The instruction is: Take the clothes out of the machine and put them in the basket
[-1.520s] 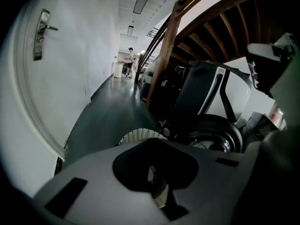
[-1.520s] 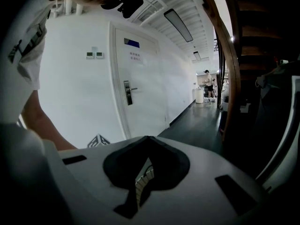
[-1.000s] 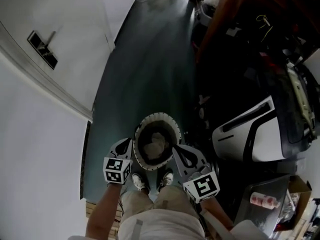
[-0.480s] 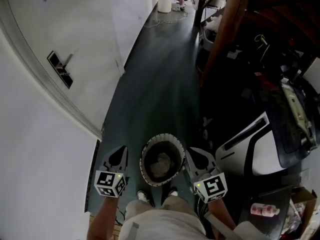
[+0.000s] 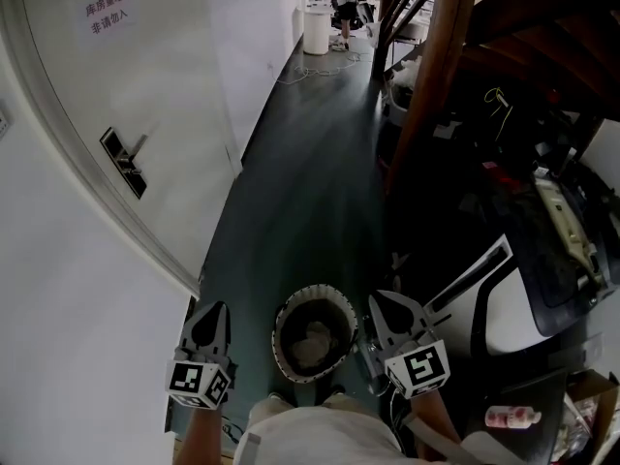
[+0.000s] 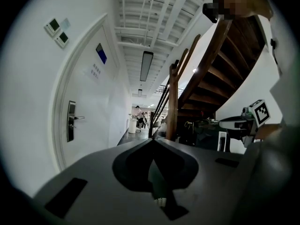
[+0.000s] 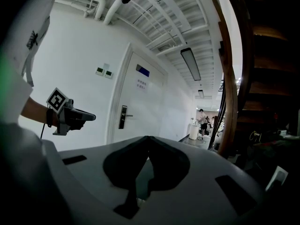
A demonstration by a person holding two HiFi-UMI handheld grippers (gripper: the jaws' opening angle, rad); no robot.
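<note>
Both risen, left claw and right claw flank one basket.

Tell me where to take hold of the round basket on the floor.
Probably best: grip the basket by its pale rim from above, left tongs on its left edge, right tongs on its right. It stands upright and open-topped, so the thin rim is what jaws can pinch. Both tongs are shut; open them first.

We are in a long hallway of a big building, maybe an office. We see a dark floor, a white door with a paper sign, wooden stairs, bare pipes and a long lamp overhead, and people far down the hall.
</note>
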